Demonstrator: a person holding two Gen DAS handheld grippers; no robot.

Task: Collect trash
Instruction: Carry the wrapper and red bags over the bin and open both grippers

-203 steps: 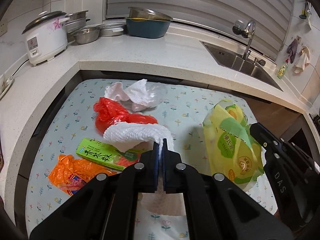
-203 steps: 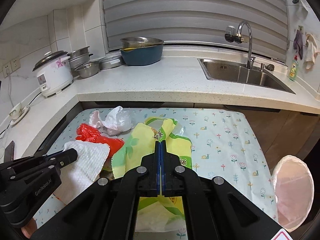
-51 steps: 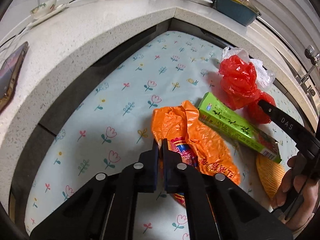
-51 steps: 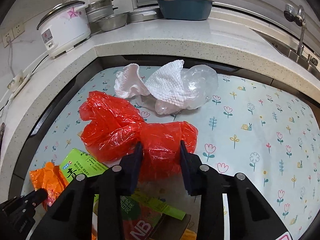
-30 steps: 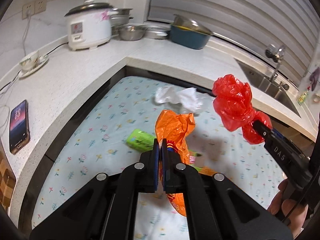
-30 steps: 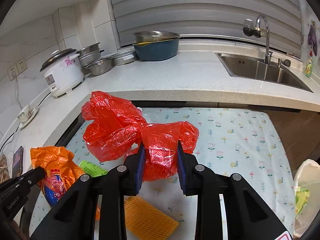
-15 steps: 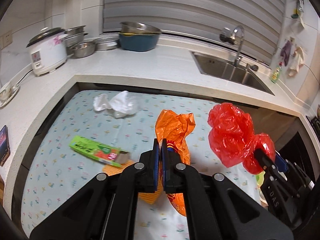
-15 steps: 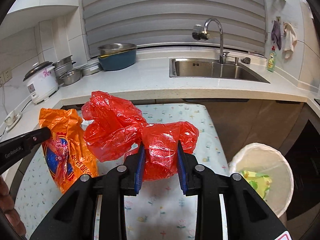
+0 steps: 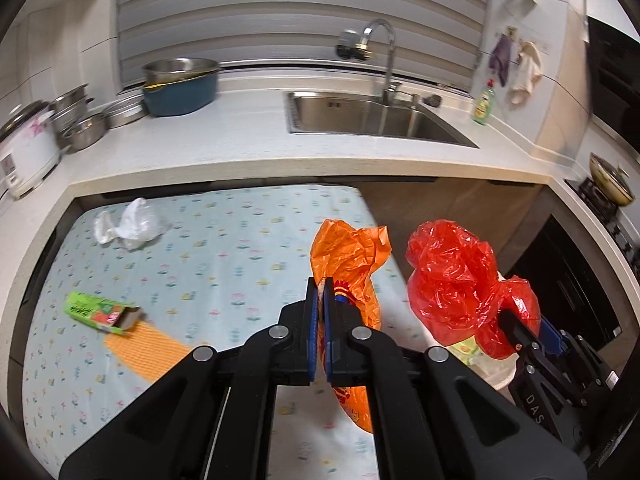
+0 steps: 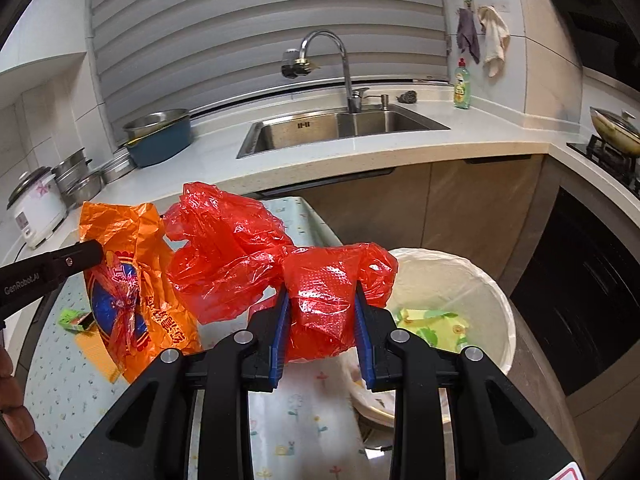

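Black tongs (image 9: 320, 304), blue pads (image 10: 280, 320)

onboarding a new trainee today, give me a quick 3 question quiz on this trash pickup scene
1. True or false: the left gripper holds the orange bag.
2. What does the right gripper hold? A) green box B) red bag C) white tissue
3. Fill in: a green and yellow wrapper already lies inside the ____.

Key:
1. True; its jaws are shut on it.
2. B, the red bag.
3. Bin, right of the table.

red crinkly bag (image 10: 256, 264) | orange bag (image 10: 132, 280) w/ blue-red print | pale blue floral tablecloth (image 9: 224, 256) | green box (image 9: 100, 312) | white bin liner (image 10: 452, 280) | teal pot (image 9: 180, 94)
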